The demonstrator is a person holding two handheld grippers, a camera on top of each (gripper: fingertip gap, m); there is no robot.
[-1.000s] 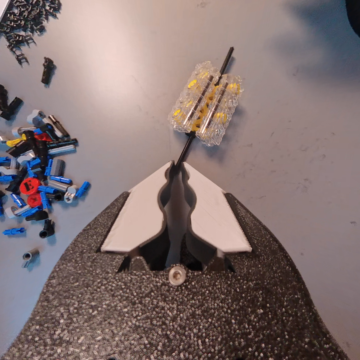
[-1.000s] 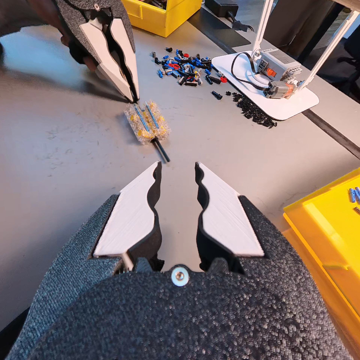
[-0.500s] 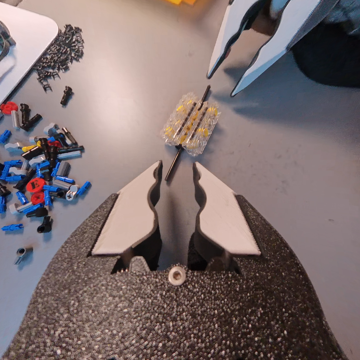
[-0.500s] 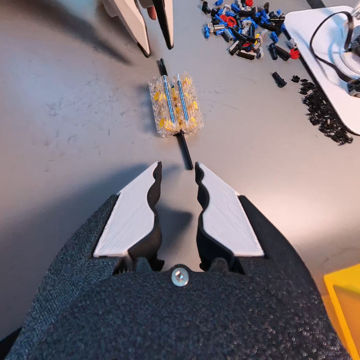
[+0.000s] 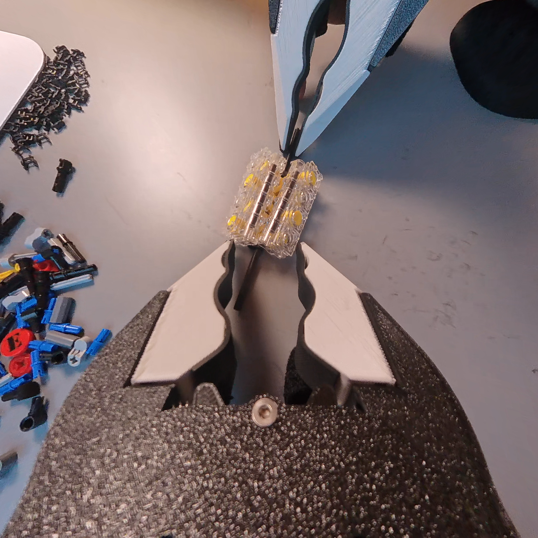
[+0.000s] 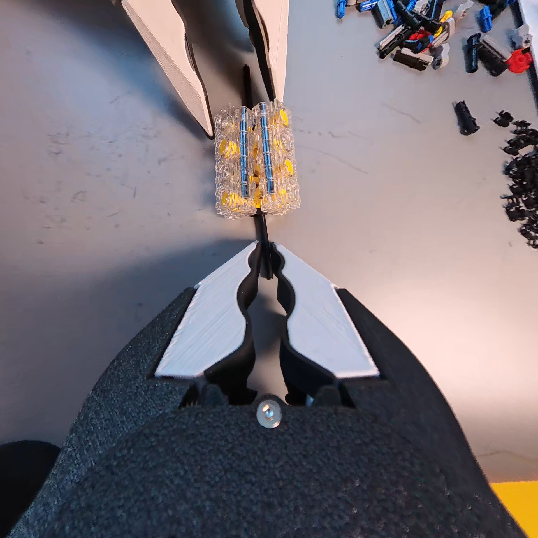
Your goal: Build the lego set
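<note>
A clear plastic roller (image 5: 273,203) with yellow parts and two metal rods inside sits on a thin black axle (image 5: 244,279) on the grey table. My left gripper (image 5: 265,246) is open. Its fingertips flank the roller's near end, and the axle's near end lies free between the jaws. My right gripper (image 6: 264,244) is shut on the other end of the axle (image 6: 263,233), just short of the roller (image 6: 257,163). The right gripper (image 5: 291,147) shows at the top of the left wrist view, and the left gripper (image 6: 243,113) at the top of the right wrist view.
A heap of small blue, black, red and grey parts (image 5: 37,320) lies to the left, also seen in the right wrist view (image 6: 436,35). A pile of tiny black links (image 5: 49,99) lies beside a white plate (image 5: 14,75). A yellow bin corner (image 6: 518,500) is at lower right. About 9 cm separates my left fingertips from my right.
My left gripper let go of the axle, opened, and moved forward up to the roller. My right gripper came in from the far side and shut on the axle's other end.
</note>
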